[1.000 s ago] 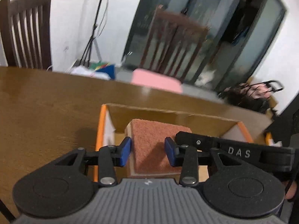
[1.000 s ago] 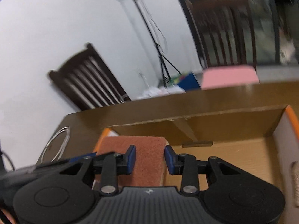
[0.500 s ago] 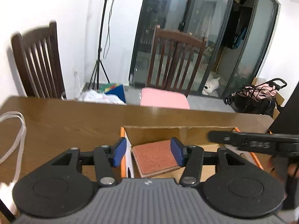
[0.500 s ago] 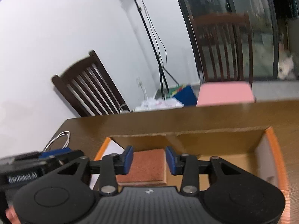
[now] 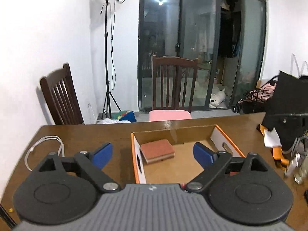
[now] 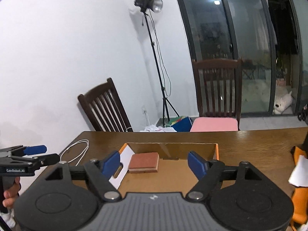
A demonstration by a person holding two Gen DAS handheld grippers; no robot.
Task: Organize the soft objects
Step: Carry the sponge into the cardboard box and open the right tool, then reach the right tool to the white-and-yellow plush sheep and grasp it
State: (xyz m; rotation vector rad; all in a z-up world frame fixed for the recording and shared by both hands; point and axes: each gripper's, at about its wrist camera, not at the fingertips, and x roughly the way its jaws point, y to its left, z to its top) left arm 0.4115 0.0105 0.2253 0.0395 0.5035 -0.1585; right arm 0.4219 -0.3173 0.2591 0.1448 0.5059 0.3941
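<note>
A reddish-brown sponge [image 5: 157, 150] with a pale underside lies flat in the far left corner of an open cardboard box [image 5: 225, 133] with an orange rim. It also shows in the right wrist view [image 6: 144, 162], inside the same box [image 6: 216, 150]. My left gripper [image 5: 152, 155] is open and empty, held above and behind the box. My right gripper [image 6: 154, 163] is open and empty too, back from the box. The left gripper also shows from the side at the left edge of the right wrist view [image 6: 35, 153].
The box sits on a brown wooden table [image 5: 86, 134]. A white cable loop [image 5: 43, 144] lies on the table at the left. Orange and white items [image 5: 273, 142] lie at the right. Two wooden chairs [image 5: 173, 84] and a light stand [image 5: 106, 57] stand behind the table.
Both grippers have pulled back and up from the box and opened wide. The sponge stays in the box's far left corner.
</note>
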